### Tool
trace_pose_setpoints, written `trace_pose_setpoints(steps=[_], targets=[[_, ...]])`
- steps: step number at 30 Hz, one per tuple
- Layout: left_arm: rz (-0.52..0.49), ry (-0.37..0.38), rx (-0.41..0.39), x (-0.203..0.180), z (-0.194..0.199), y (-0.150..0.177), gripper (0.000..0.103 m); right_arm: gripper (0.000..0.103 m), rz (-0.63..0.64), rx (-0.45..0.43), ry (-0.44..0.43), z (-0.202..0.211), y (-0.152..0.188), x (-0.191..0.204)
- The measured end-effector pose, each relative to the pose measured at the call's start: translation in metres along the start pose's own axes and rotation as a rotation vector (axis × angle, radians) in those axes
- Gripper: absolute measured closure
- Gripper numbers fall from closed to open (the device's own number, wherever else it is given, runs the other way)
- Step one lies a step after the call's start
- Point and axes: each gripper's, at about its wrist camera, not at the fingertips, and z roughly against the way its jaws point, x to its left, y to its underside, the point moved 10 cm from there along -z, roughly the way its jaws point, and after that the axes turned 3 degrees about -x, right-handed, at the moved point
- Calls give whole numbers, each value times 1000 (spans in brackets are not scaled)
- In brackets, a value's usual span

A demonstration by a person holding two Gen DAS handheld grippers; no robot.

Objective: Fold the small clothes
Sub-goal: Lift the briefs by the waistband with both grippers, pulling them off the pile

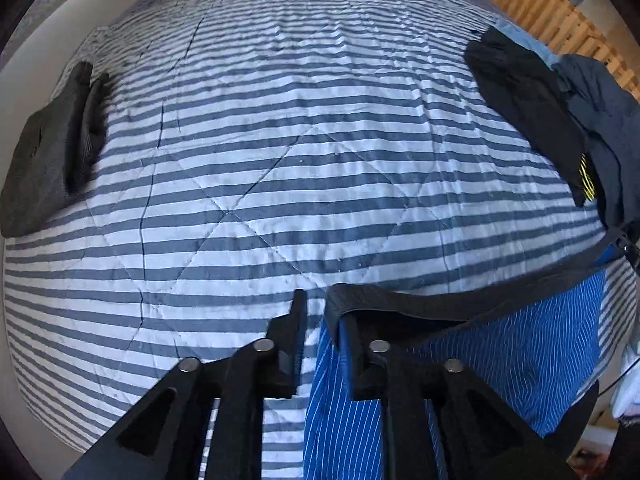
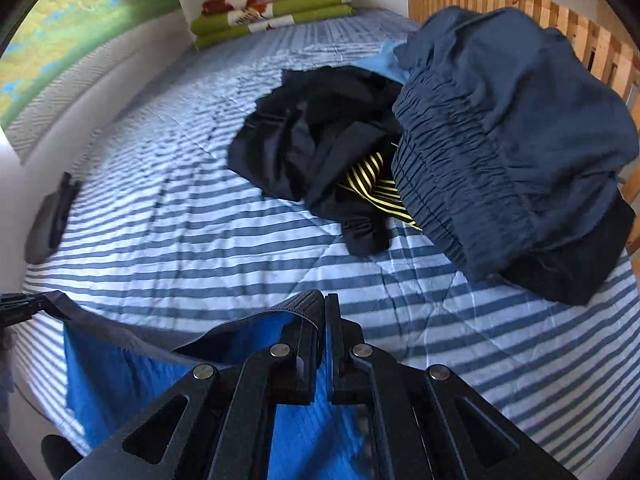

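Observation:
A pair of blue pinstriped shorts [image 1: 500,360] with a black waistband [image 1: 460,304] hangs stretched between my two grippers, over the near edge of the striped bed quilt [image 1: 280,160]. My left gripper [image 1: 320,312] is shut on one end of the waistband, which wraps over its right finger. In the right wrist view, my right gripper [image 2: 324,308] is pinched shut on the other end of the waistband [image 2: 304,304]. The blue shorts [image 2: 120,380] drape down to its left. The left gripper's tip [image 2: 16,304] shows at the far left edge.
A loose pile lies on the bed's right side: a navy gathered garment [image 2: 500,140], a black garment [image 2: 320,140] and a yellow-striped piece [image 2: 372,188]. A folded dark grey item [image 2: 48,220] rests at the left edge. Folded green and red blankets [image 2: 272,8] and a wooden slatted rail [image 2: 520,4] stand behind.

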Motion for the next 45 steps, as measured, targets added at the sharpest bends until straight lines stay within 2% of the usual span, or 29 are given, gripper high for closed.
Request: trace_pose_setpoints(steps=[1, 2, 4, 6, 8, 11, 13, 15, 18, 19, 22, 26, 28, 31, 34, 37, 39, 40, 41, 43, 45], targets=[[17, -3, 7, 0, -7, -3, 59, 101, -1, 22, 3, -7, 1, -3], [36, -1, 9, 3, -10, -7, 50, 100, -2, 56, 5, -17, 3, -5], [49, 28, -1, 7, -9, -12, 47, 99, 7, 105, 15, -31, 5, -10], [32, 40, -26, 7, -1, -13, 44, 89, 19, 124, 22, -35, 8, -13], [5, 28, -54, 11, 8, -10, 34, 73, 27, 137, -17, -33, 11, -13], [-13, 3, -63, 19, 12, -2, 24, 72, 12, 129, -33, -24, 12, -22], [-62, -42, -47, 18, 7, 5, 24, 72, 1, 115, -49, -17, 10, -27], [-83, -6, -48, 12, 10, 9, 24, 72, -20, 95, -95, -8, 6, -26], [-46, 60, -86, 11, 26, 8, 23, 71, -9, 70, -99, -4, 4, -27], [-48, 61, -84, 10, 26, 8, 21, 71, 0, 68, -110, -6, 3, -25], [-73, 26, -43, 7, 17, 9, 20, 71, -5, 85, -120, -21, 2, -20], [-41, 89, -59, -1, 22, 4, 20, 71, -42, 126, -159, -50, -3, -11], [-50, 70, -56, -3, 22, -1, 20, 71, -43, 150, -162, -61, 0, -7], [-77, 56, -69, -5, 27, -7, 20, 71, 6, 147, -178, -61, -2, 2], [-76, 54, -90, -1, 34, -12, 20, 70, 105, 138, -151, -59, -7, 9], [-61, 40, -91, 9, 35, -13, 20, 69, 141, 164, -161, -64, -5, 15], [-48, 44, -98, 16, 37, -12, 20, 69, 144, 199, -202, -66, 1, 23], [-44, 41, -108, 20, 40, -12, 20, 80, 147, 202, -212, -64, 4, 26], [-44, 36, -115, 25, 42, -12, 20, 99, 158, 206, -209, -61, 6, 27], [-42, 19, -128, 36, 46, -10, 20, 102, 151, 178, -194, -50, 4, 22], [-38, 23, -129, 43, 45, -6, 20, 102, 48, 116, -171, -36, -11, 2]])
